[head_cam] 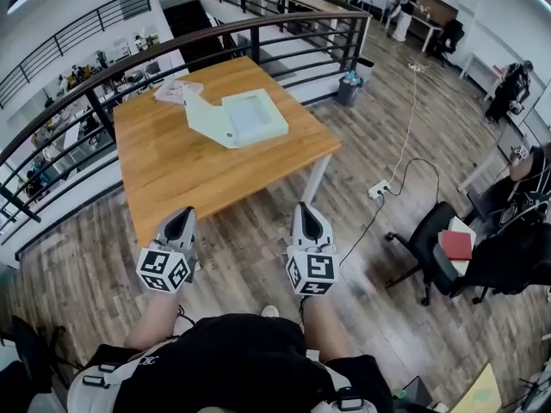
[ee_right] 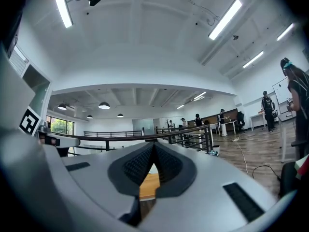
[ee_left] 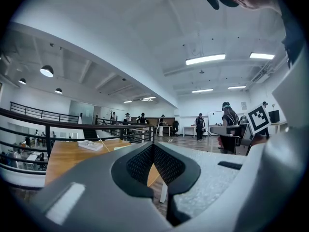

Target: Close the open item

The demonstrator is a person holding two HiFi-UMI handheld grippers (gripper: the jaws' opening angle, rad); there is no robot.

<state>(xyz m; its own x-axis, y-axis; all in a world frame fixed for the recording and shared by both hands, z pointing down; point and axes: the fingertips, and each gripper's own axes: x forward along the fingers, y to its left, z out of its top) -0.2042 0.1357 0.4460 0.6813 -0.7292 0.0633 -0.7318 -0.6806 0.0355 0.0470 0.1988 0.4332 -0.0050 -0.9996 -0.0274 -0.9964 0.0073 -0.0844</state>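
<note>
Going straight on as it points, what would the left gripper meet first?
Likely the near edge of the table, just ahead of the left gripper; it might instead skim over the top.

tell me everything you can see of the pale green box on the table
The pale green box is flat and rectangular, looks like card or thin plastic, and lies open on the wooden table, toward its far side. Its shallow tray shows a lighter, whitish inside; any contents are too small to tell. The lid is folded out flat to the tray's left and rests on the tabletop. The lid's far corner reaches a small booklet; whether they touch is unclear.
</note>
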